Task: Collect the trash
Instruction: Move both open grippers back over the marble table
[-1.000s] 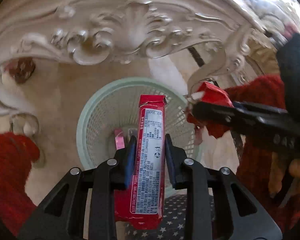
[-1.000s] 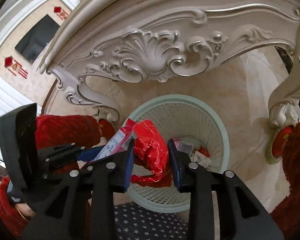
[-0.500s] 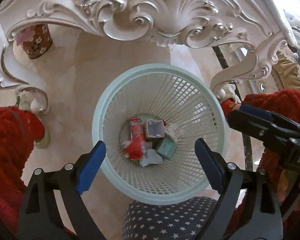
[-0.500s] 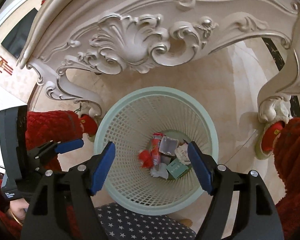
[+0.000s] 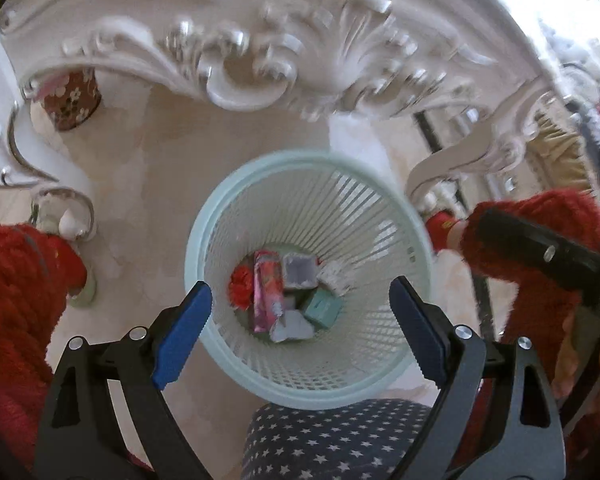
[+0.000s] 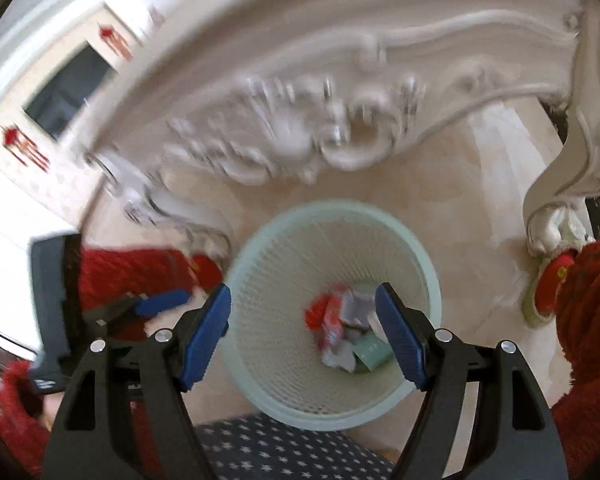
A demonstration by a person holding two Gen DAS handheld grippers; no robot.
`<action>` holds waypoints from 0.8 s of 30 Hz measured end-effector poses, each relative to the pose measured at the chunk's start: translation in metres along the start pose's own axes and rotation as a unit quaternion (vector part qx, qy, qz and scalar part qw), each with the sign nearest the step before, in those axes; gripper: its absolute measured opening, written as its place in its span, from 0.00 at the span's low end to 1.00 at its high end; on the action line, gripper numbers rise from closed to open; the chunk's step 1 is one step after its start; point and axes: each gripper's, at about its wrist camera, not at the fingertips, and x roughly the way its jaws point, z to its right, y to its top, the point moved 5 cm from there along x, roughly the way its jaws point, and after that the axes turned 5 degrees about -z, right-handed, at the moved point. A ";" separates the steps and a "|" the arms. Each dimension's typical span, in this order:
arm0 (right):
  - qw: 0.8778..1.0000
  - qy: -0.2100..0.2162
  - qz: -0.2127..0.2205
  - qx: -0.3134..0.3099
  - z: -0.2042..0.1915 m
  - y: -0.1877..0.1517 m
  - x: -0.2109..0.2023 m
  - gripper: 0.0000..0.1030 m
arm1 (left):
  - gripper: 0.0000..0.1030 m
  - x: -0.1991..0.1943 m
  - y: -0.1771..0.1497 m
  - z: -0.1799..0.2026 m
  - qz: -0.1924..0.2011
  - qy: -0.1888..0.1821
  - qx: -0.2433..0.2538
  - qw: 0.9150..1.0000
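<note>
Below, your mint-green mesh basket (image 5: 204, 232) on the floor holds the trash — a long red-and-pink wrapper (image 5: 266, 290), a crumpled red wad (image 5: 241, 285), a teal box (image 5: 322, 309), grey-white scraps. Your left claw (image 5: 300, 326) and right claw (image 6: 303, 330) both gape wide, empty.

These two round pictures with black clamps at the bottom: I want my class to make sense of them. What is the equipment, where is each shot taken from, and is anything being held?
Each picture comes from a fisheye camera on a hand-held clamp tool, looking along its two fingers. A person in red fuzzy sleeves holds one in each hand. The left gripper and right gripper both stand open and empty above a pale green basket on the floor beside a carved white table. In the basket lie a red wrapper, a crumpled red piece and small boxes.
</note>
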 end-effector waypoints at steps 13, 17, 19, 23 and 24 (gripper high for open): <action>0.981 -0.024 0.188 -0.043 0.006 0.146 -0.132 0.69 | 0.85 -0.141 0.150 0.020 0.148 0.031 0.072 0.986; 0.983 -0.021 0.166 -0.072 -0.004 0.198 -0.112 0.69 | 0.85 -0.133 0.226 0.012 0.139 0.072 0.067 0.985; 0.980 -0.018 0.157 -0.117 -0.018 0.211 -0.102 0.69 | 0.85 -0.125 0.248 0.011 0.131 0.080 0.073 0.985; 0.966 -0.013 0.119 -0.228 -0.048 0.234 -0.075 0.69 | 0.85 -0.108 0.288 0.005 0.102 0.075 0.083 0.988; 0.963 -0.012 0.112 -0.246 -0.053 0.241 -0.070 0.69 | 0.85 -0.107 0.294 0.002 0.098 0.079 0.087 0.988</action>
